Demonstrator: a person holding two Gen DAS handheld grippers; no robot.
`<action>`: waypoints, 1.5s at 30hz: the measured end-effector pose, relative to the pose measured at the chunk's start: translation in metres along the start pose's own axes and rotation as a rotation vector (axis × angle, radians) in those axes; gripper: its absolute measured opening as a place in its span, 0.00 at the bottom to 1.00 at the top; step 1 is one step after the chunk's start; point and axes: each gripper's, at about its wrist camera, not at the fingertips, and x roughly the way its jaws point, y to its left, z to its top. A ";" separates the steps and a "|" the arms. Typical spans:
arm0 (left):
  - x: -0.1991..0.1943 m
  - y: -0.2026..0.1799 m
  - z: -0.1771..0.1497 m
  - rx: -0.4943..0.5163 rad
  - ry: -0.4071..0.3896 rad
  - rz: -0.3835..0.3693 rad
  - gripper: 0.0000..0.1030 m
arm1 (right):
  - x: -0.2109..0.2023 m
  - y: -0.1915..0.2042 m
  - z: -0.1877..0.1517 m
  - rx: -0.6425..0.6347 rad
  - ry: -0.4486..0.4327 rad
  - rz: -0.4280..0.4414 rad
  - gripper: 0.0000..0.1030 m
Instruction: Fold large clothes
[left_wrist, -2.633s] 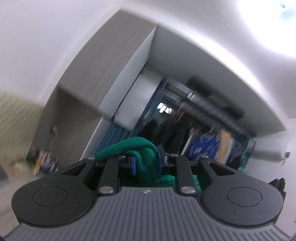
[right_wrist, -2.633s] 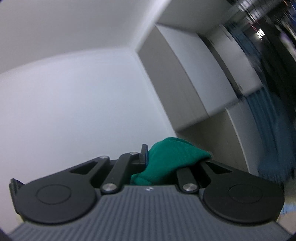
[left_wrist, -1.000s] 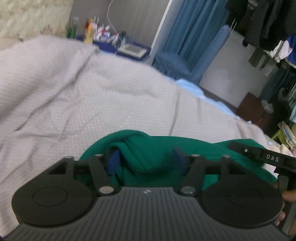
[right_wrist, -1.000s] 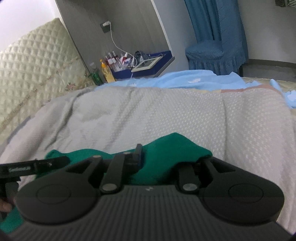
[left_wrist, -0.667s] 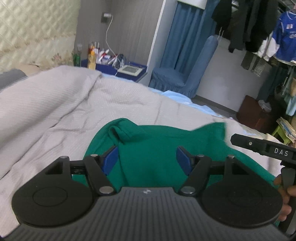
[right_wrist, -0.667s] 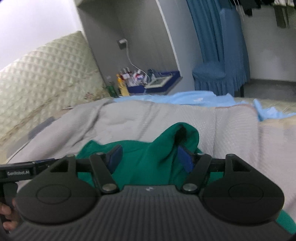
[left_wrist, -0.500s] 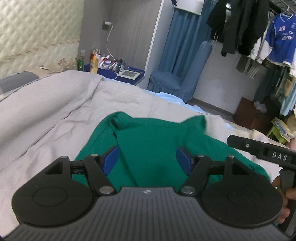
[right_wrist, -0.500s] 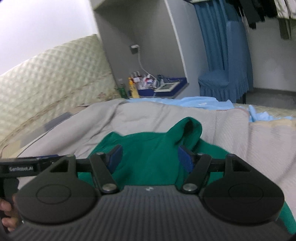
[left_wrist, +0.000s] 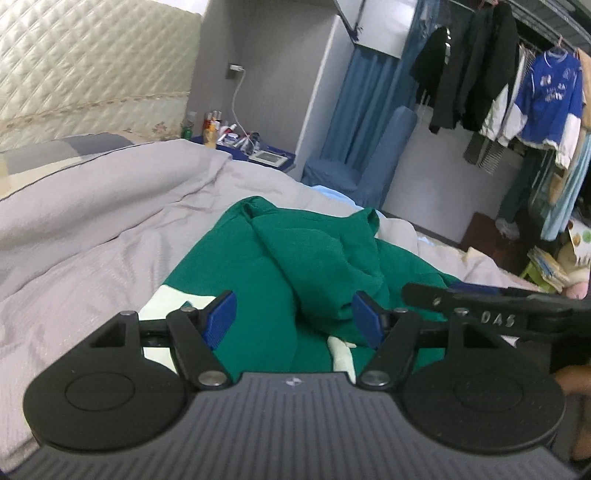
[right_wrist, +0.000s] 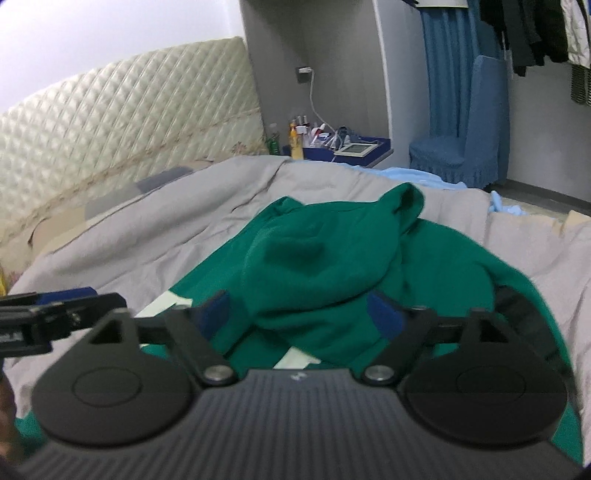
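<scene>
Each claw shares one construction. The left claw (left_wrist: 293, 314) has a dark grey housing with fine parallel ribs and a small emblem at its front edge. Two round black discs, each with a recessed circle, flank the housing. Black linkage arms pivot on silver screws and carry triangular cut-outs. The fingers (left_wrist: 221, 313) end in blue pads. The right claw (right_wrist: 299, 314) is built the same, with blue pads on its fingers (right_wrist: 384, 314). Seen from the left wrist view, the right claw's black side bar bears the white letters "DAS".
</scene>
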 end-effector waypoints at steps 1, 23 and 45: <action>0.000 0.004 -0.002 -0.009 0.001 0.001 0.72 | 0.009 0.003 -0.003 -0.010 0.010 0.004 0.93; 0.080 0.089 0.009 -0.184 -0.011 -0.020 0.72 | 0.242 -0.021 0.101 -0.074 0.042 -0.284 0.33; 0.196 0.118 -0.013 -0.219 0.034 -0.074 0.72 | 0.447 -0.089 0.171 -0.088 -0.104 -0.369 0.34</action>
